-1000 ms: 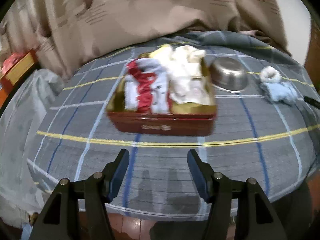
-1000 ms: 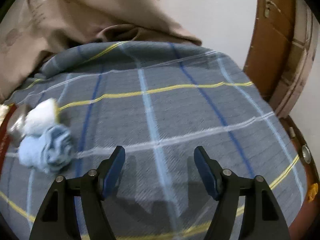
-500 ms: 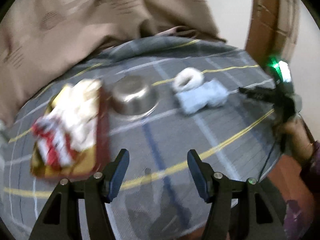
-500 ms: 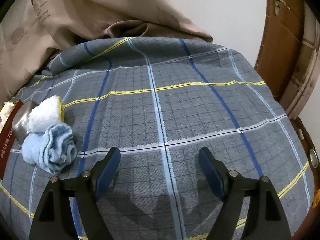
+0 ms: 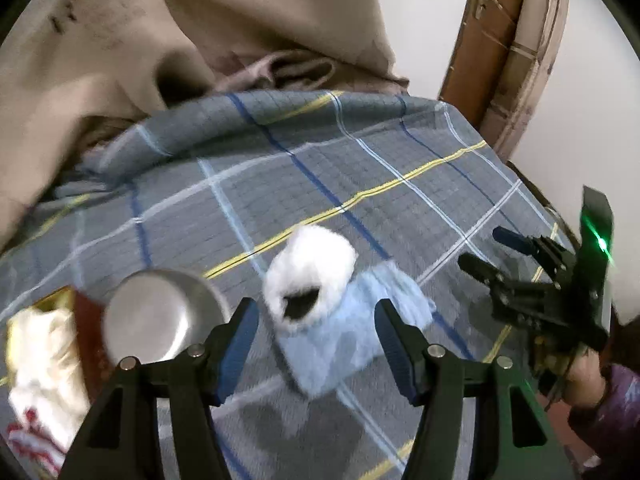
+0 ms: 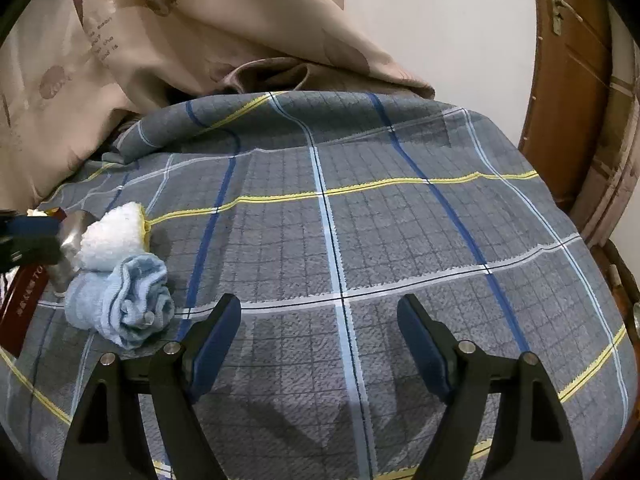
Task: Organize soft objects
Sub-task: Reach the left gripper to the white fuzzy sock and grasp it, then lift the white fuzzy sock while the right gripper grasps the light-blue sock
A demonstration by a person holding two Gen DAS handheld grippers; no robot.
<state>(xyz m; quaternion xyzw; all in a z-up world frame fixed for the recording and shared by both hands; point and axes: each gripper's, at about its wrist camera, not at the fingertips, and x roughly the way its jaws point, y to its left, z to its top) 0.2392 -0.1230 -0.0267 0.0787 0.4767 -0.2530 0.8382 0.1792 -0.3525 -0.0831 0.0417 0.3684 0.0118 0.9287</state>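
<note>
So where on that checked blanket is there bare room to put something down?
The widest bare stretch of checked blanket runs from the blue towel across to the wooden door. It is crowded on the other side, where white fluffy roll, steel bowl and red box sit close together.

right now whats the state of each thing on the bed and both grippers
left gripper: open, nothing held
right gripper: open, nothing held
white fluffy roll: rolled, touching the blue towel
blue towel: loosely rolled, lying on the blanket
metal bowl: upright, looks empty
red box: lid off, cloths inside
</note>
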